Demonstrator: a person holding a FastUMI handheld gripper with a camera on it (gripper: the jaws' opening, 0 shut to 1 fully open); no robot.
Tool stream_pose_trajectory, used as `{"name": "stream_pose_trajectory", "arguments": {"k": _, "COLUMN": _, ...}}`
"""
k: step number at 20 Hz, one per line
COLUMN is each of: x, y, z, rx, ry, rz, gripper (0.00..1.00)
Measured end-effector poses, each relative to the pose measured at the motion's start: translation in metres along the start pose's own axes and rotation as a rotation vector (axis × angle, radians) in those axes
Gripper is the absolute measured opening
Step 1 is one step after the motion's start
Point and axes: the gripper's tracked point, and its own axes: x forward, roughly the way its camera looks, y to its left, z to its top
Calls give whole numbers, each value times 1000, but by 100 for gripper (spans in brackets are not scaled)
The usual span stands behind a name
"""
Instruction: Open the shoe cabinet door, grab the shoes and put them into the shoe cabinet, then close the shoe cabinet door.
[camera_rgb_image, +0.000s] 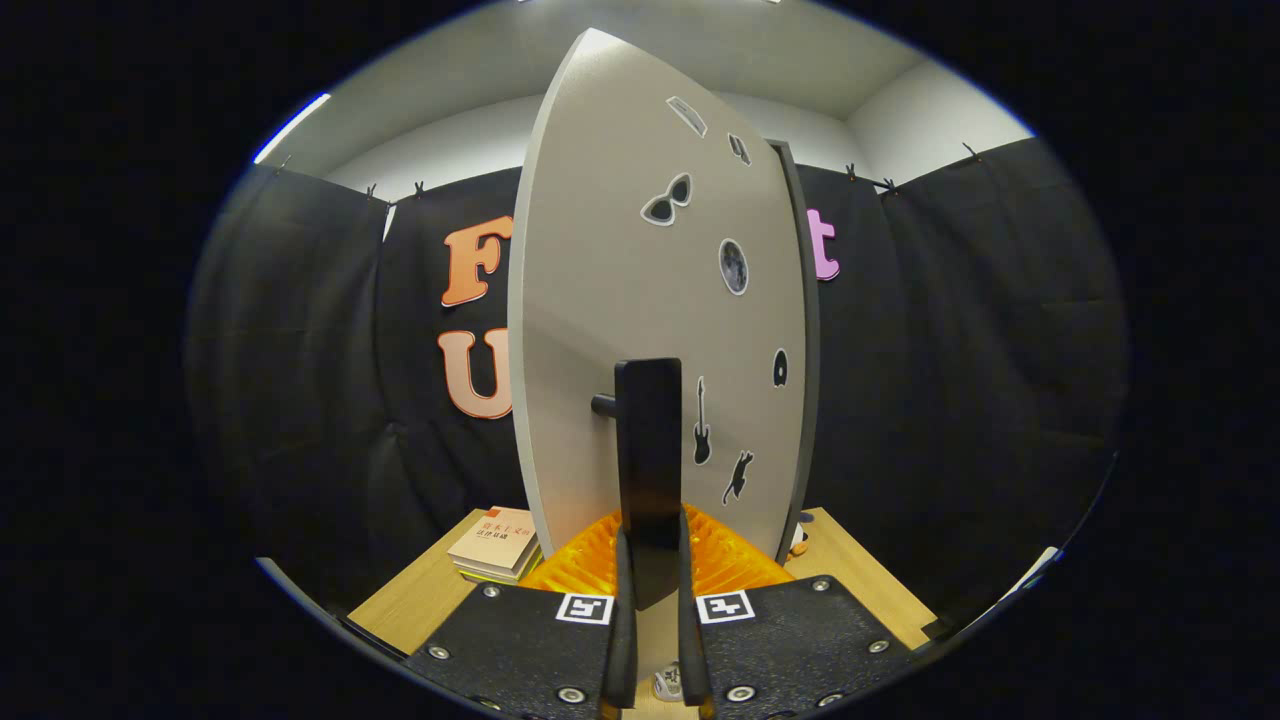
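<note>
- The cabinet door (640, 300) hides the cabinet's inside.
- The door handle (648, 450) — its lower end is covered between the gripper (652, 600) fingers.
- Books (495, 545) on the worktop (420, 600) — partly behind the door.

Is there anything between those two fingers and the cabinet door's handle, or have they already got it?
Nothing stands between them. The gripper has its fingers closed on the dark handle of the grey cabinet door, one finger on each side of it. The stack of books lies off to the side on the wooden table.
</note>
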Motion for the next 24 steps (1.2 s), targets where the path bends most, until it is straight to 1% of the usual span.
{"name": "stream_pose_trajectory", "arguments": {"k": 6, "x": -20, "y": -53, "z": 0, "rx": -5, "ry": 7, "rz": 11, "gripper": 14}}
{"name": "stream_pose_trajectory", "arguments": {"k": 11, "x": -33, "y": -109, "z": -2, "rx": -15, "ry": 3, "rz": 20, "gripper": 14}}
{"name": "stream_pose_trajectory", "arguments": {"k": 12, "x": -33, "y": -120, "z": -1, "rx": -12, "ry": 3, "rz": 22, "gripper": 12}}
{"name": "stream_pose_trajectory", "arguments": {"k": 17, "x": -34, "y": -161, "z": -1, "rx": -9, "ry": -5, "rz": 31, "gripper": 11}}
{"name": "stream_pose_trajectory", "arguments": {"k": 24, "x": -38, "y": -197, "z": -3, "rx": 7, "ry": -12, "rz": 23, "gripper": 10}}
